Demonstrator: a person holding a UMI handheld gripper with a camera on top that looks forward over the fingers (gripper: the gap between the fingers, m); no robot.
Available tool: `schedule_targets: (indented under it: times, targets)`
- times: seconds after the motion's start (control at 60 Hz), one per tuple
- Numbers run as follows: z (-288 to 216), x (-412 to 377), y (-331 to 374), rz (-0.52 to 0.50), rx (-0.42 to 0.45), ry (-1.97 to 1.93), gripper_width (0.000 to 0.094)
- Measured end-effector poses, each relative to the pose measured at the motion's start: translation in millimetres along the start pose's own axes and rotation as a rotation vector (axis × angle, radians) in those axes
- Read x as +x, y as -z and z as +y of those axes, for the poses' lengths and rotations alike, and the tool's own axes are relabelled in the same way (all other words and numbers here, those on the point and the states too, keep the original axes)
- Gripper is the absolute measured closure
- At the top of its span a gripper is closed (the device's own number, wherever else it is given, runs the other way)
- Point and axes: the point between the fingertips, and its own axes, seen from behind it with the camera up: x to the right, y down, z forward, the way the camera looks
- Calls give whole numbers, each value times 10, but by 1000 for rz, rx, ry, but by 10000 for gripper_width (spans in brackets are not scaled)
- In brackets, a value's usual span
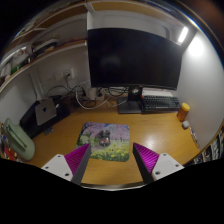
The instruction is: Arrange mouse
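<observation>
The gripper [112,160] hangs above a wooden desk [160,135] with its two fingers spread wide and nothing between them; the left magenta pad [80,157] and the right one [145,157] stand well apart. Just ahead of the fingers, at twelve o'clock from the gap, lies a mouse mat [107,138] printed with a pale, flowery picture, and on it, toward its near edge, sits a small dark mouse [102,146], beyond the fingertips and touched by neither. Farther on at twelve o'clock a large black monitor [133,56] rises at the back of the desk, its screen dark. At about one o'clock, below the monitor's right part, a keyboard [160,104] lies along the back edge, with a white flat thing [158,93] behind it. At two o'clock an orange bottle-like object [183,112] stands near the desk's right side. At ten o'clock a dark boxy device [46,111] rests by the white wall [45,75], with cables [90,98] bunched between it and the monitor. At nine o'clock a pale green object [17,140] lies at the desk's left end. Shelves [30,45] run along the wall above; what they hold is too small to tell.
</observation>
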Motion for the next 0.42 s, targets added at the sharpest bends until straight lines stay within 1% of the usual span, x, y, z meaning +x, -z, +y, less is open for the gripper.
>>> schedule_targets:
  times: [0.167, 0.25, 0.317, 0.417]
  targets:
    - [-82, 80, 312, 11, 47, -11, 73]
    - [-41, 127, 316, 29, 39, -8, 85]
    - [-1, 198, 308, 57, 28, 6, 74]
    - [1, 162, 302, 44, 30, 12, 73]
